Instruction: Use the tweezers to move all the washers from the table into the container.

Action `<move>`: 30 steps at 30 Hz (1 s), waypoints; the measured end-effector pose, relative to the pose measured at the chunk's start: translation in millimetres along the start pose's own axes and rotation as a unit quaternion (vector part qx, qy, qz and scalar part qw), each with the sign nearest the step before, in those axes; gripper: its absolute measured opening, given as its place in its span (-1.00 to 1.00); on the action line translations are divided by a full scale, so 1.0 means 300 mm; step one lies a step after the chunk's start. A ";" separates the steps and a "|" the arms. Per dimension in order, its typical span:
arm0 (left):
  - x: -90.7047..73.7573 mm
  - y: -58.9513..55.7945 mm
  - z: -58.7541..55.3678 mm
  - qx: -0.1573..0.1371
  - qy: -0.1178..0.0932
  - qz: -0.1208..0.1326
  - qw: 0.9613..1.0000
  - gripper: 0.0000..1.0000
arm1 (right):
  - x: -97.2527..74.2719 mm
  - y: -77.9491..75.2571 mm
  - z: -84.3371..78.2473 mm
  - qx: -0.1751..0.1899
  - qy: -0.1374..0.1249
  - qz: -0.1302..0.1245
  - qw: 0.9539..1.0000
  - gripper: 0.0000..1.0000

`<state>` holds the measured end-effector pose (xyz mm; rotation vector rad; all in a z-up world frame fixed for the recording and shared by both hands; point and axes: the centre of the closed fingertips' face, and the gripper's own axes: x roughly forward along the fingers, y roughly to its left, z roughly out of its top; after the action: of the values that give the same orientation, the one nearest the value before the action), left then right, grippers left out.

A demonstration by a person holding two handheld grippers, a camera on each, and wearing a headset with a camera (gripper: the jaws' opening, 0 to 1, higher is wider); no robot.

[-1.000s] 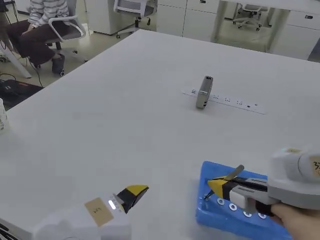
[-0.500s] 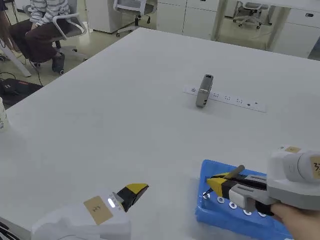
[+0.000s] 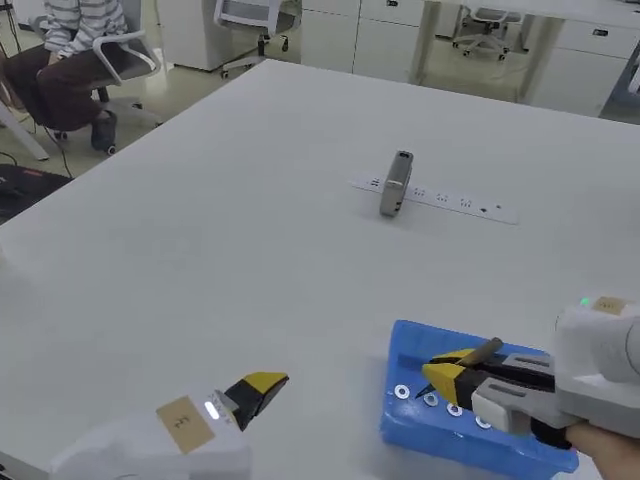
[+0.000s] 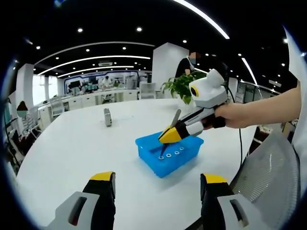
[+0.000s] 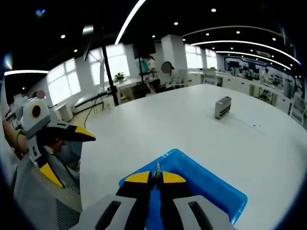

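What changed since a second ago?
Not much. The right gripper, shut on the tweezers, drew back slightly over the blue container, so a washer near its tip now shows clearly. The left gripper, open, and the blue container stayed put.

Blue container (image 3: 440,437); washers (image 3: 402,392) prob. silver; white table (image 3: 250,250).

Big white counter (image 3: 230,230), with a small grey metal box (image 3: 395,183) standing upright at one end of a flat white socket strip (image 3: 455,202). Off past the far-left corner, a person in a striped top (image 3: 65,25) sits in a white office chair (image 3: 125,62).
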<state>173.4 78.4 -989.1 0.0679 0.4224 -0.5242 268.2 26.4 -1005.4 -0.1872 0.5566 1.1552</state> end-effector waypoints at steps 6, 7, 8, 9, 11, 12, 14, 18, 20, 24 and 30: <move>0.003 -0.013 -0.005 0.005 0.005 -0.009 1.000 0.45 | -0.069 0.029 0.019 -0.010 -0.014 -0.006 1.000 -0.95; 0.003 -0.014 -0.006 0.006 0.006 -0.010 1.000 0.45 | -0.077 0.035 0.021 -0.013 -0.016 -0.006 1.000 -0.95; 0.004 -0.017 -0.008 0.007 0.008 -0.012 1.000 0.45 | -0.089 0.044 0.020 -0.015 -0.017 -0.006 1.000 -0.95; 0.005 -0.019 -0.010 0.007 0.009 -0.014 1.000 0.44 | -0.097 0.050 0.019 -0.017 -0.017 -0.007 1.000 -0.95; 0.006 -0.027 -0.013 0.006 0.013 -0.021 1.000 0.43 | -0.117 0.062 0.015 -0.021 -0.019 -0.008 1.000 -0.95; 0.007 -0.029 -0.015 0.008 0.014 -0.023 1.000 0.42 | -0.125 0.066 0.013 -0.021 -0.020 -0.008 1.000 -0.95; 0.009 -0.036 -0.019 0.009 0.017 -0.029 0.999 0.41 | -0.144 0.079 0.011 -0.021 -0.024 -0.011 0.999 -0.95; 0.012 -0.055 -0.025 0.005 0.021 -0.045 0.999 0.35 | -0.178 0.102 -0.008 -0.021 -0.026 -0.014 0.999 -0.95; 0.012 -0.063 -0.030 -0.001 0.025 -0.052 0.998 0.31 | -0.193 0.114 -0.022 -0.023 -0.026 -0.017 0.999 -0.95; 0.011 -0.084 -0.036 -0.002 0.033 -0.068 0.997 0.23 | -0.213 0.126 -0.060 -0.024 -0.018 -0.024 0.999 -0.94; 0.016 -0.111 -0.063 0.015 0.057 -0.087 0.994 0.20 | -0.219 0.152 -0.144 -0.017 0.004 -0.034 0.999 -0.94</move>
<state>153.4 50.5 -1006.9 0.0917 0.5356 -0.7017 194.5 -26.6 -1002.3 -0.2394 0.5339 1.0983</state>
